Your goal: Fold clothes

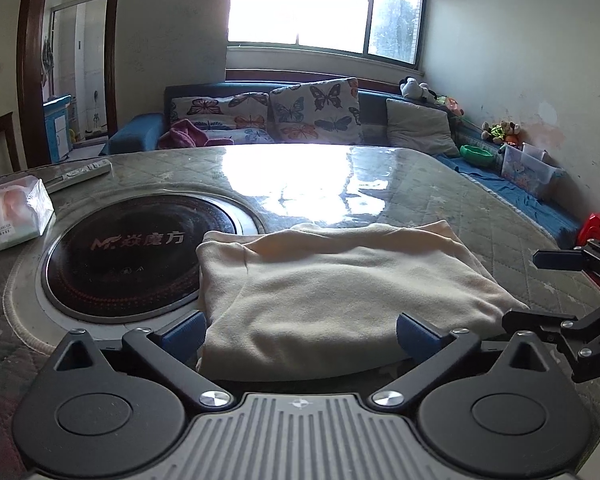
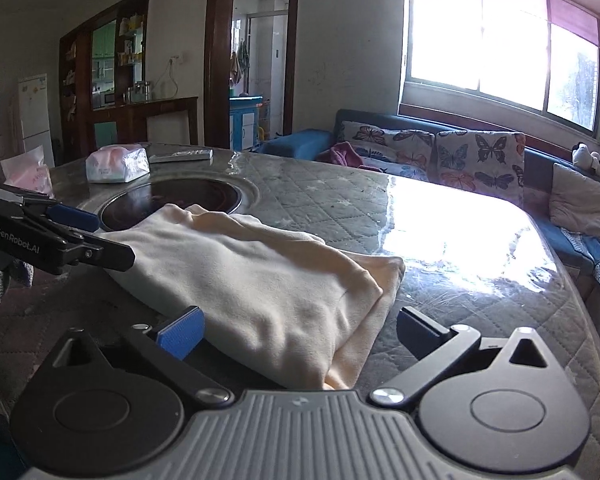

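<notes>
Lying folded on table (image 1: 440,184), cream garment (image 1: 340,292)

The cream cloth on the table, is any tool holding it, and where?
No. Both tools are open: the left tool and the right tool each have fingers spread at the near edge of the folded cream cloth, gripping nothing.

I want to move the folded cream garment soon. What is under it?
The cream garment lies on the quilted table cover, its left edge overlapping the round black cooktop. Whatever else lies beneath is covered.
</notes>
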Available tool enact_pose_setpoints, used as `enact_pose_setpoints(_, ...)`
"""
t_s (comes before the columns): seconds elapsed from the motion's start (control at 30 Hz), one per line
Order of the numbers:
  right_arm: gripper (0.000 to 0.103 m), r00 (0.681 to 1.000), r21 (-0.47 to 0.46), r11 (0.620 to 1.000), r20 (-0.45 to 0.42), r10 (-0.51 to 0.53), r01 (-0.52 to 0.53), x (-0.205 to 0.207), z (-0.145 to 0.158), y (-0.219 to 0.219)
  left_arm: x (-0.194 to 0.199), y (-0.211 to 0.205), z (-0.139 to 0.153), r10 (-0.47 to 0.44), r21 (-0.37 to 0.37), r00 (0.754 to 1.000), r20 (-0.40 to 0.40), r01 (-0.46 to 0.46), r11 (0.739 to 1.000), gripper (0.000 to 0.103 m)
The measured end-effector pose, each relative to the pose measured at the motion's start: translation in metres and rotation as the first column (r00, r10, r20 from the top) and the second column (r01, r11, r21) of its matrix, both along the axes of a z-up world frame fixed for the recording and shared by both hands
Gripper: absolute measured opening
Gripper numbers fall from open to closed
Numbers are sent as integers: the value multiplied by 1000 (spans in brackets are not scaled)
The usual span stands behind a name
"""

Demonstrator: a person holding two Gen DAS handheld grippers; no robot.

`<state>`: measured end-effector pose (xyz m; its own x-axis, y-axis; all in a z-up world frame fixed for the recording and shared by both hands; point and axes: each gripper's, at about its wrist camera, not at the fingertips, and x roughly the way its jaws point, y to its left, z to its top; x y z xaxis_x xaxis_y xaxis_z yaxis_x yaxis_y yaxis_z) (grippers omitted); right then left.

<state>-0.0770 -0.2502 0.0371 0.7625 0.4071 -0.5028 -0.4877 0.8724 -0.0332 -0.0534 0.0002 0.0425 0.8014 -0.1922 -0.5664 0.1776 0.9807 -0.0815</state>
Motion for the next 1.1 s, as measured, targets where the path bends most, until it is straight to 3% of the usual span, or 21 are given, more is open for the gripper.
enact_pose_setpoints(0.43, 103, 999, 88, 995, 8, 48, -48, -29, 13, 11, -19, 4, 8, 29, -39, 1000, 14, -28, 999, 103)
enact_pose_setpoints(0.63, 103, 997, 74, 995, -37, 63, -60, -38, 14, 21, -28, 8, 5, 34, -23, 999, -10, -34, 999, 103)
enact_pose_setpoints(1.1, 103, 983, 52, 982, -10, 182, -181, -54, 17, 47, -28, 40, 5, 144, -65, 988, -47, -147, 987, 101)
